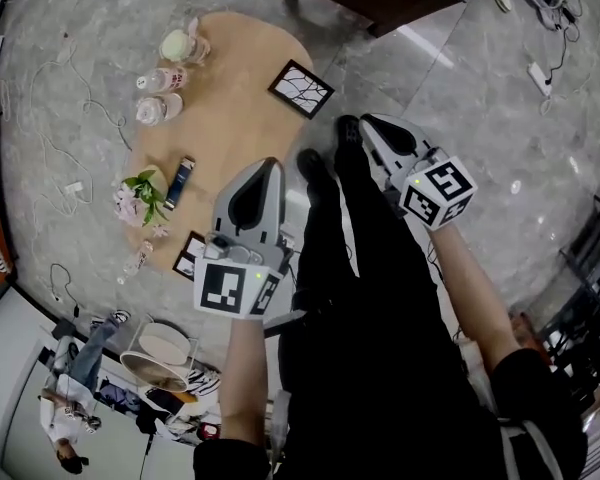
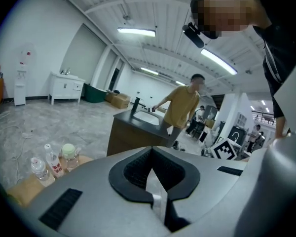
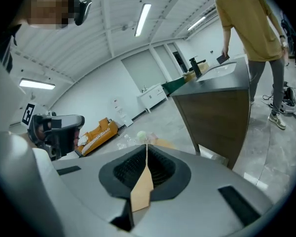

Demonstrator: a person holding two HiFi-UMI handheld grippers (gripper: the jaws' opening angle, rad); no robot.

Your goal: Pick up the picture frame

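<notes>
Both grippers are pinched closed on nothing, left gripper (image 1: 265,168) and right gripper (image 1: 372,126), well short of the goal. The picture frame (image 1: 301,88) lies flat right at the far edge of the wooden worktop (image 1: 230,98). It's probably light, stiff and glass-fronted, so I'd nip one border rail from the edge side.

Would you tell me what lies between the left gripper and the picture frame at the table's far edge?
Only bare wooden tabletop, as the head view shows: nothing lies between the left gripper and the picture frame.
</notes>
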